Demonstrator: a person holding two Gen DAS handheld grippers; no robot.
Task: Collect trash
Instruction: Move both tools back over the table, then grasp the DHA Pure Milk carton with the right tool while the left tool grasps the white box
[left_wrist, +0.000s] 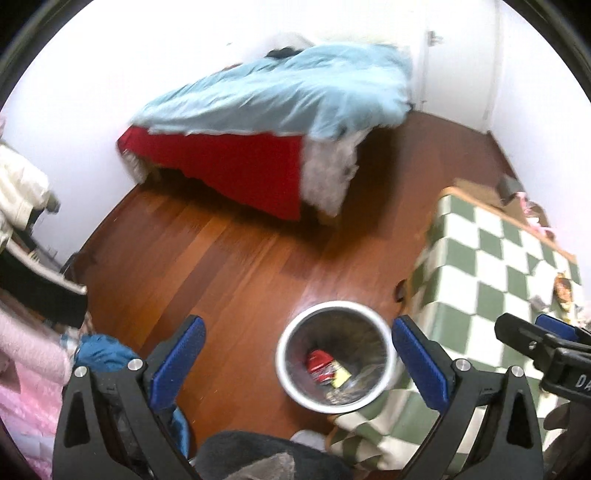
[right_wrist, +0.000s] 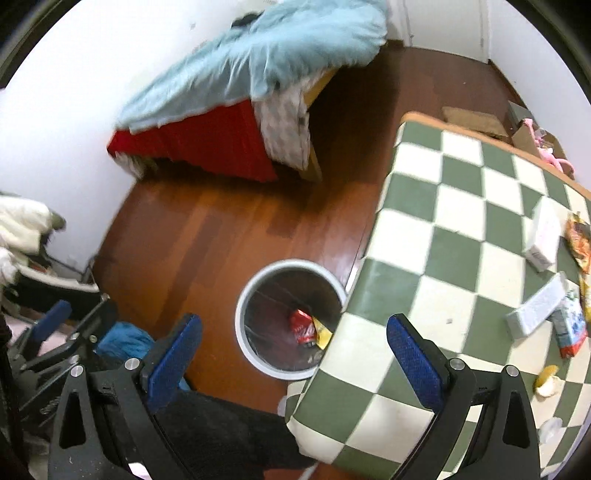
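Two handheld grippers above a bedroom floor, both spread wide with nothing between the blue pads. Left gripper (left_wrist: 297, 354) held directly over the trash bin (left_wrist: 334, 356), a round white-rimmed can standing on the wooden floor (left_wrist: 207, 258), touching the corner of the checkered table (right_wrist: 443, 240). Inside the bin: a red wrapper (left_wrist: 319, 363) and a yellow scrap (left_wrist: 341, 376) among crumpled clear plastic. Right gripper (right_wrist: 293, 354) just beside the bin, straddling the table's near corner.

Likely step: between drops, hands empty, ready to fetch the next piece. Remaining trash on the tabletop, well right of the bin: a white box (right_wrist: 543, 240), an orange snack packet (right_wrist: 578, 240) at the far edge, a long pale box (right_wrist: 537, 312), a red-and-blue wrapper (right_wrist: 572, 328) touching it, and a piece of orange peel (right_wrist: 546, 380) nearest the camera. Next move probably calls for swinging the right gripper away from the bin across the table, lowering flat over one item, and closing on a thin edge; flat wrappers may slide rather than lift.

Room to move: open floor beyond the bin toward the bed (left_wrist: 280, 99); tabletop bare between bin and trash. Tight spots: the table's overhanging corner above the bin rim, a dark-trousered leg (right_wrist: 229, 435) below the bin, and blue cloth (left_wrist: 103, 354) left of it.
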